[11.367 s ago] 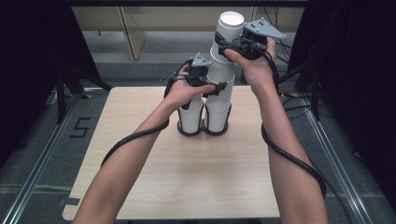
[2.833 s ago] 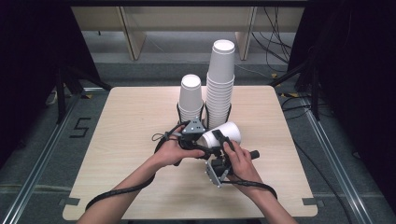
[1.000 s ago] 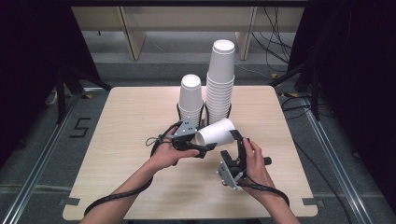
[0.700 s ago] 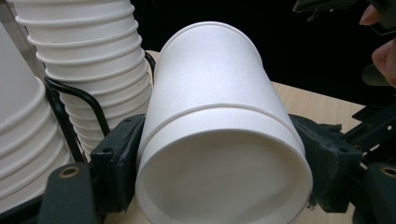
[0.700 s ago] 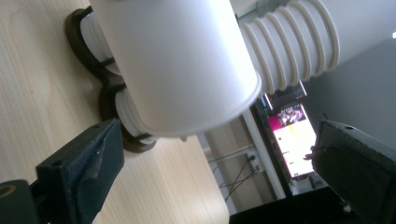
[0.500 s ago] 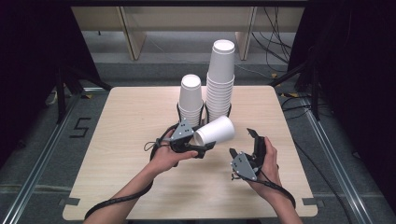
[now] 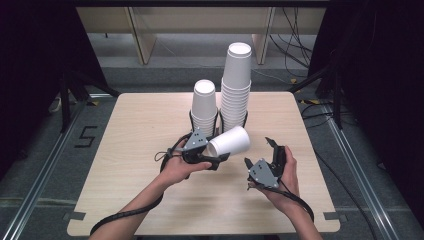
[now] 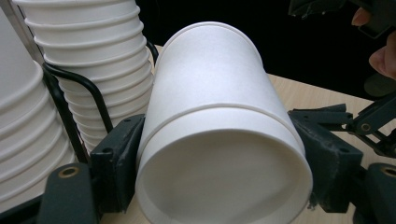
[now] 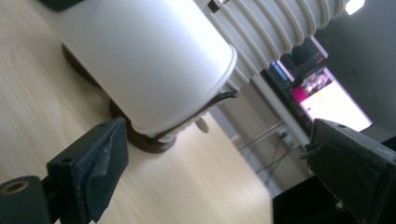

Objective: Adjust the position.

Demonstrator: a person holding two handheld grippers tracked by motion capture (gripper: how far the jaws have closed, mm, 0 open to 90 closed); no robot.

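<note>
Gripping smooth tapered paper cup (image 7: 231, 142).

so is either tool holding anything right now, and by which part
The left tool clamps a white paper cup by its closed base end, cup lying sideways. The right tool, whose jaws have just been closing, holds nothing.

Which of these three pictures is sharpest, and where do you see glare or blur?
High view: sharpest, evenly lit. Left gripper view: the held paper cup is crisp, the background black. Right gripper view: tilted, the cup overexposed and soft, a bright screen glaring behind.
</note>
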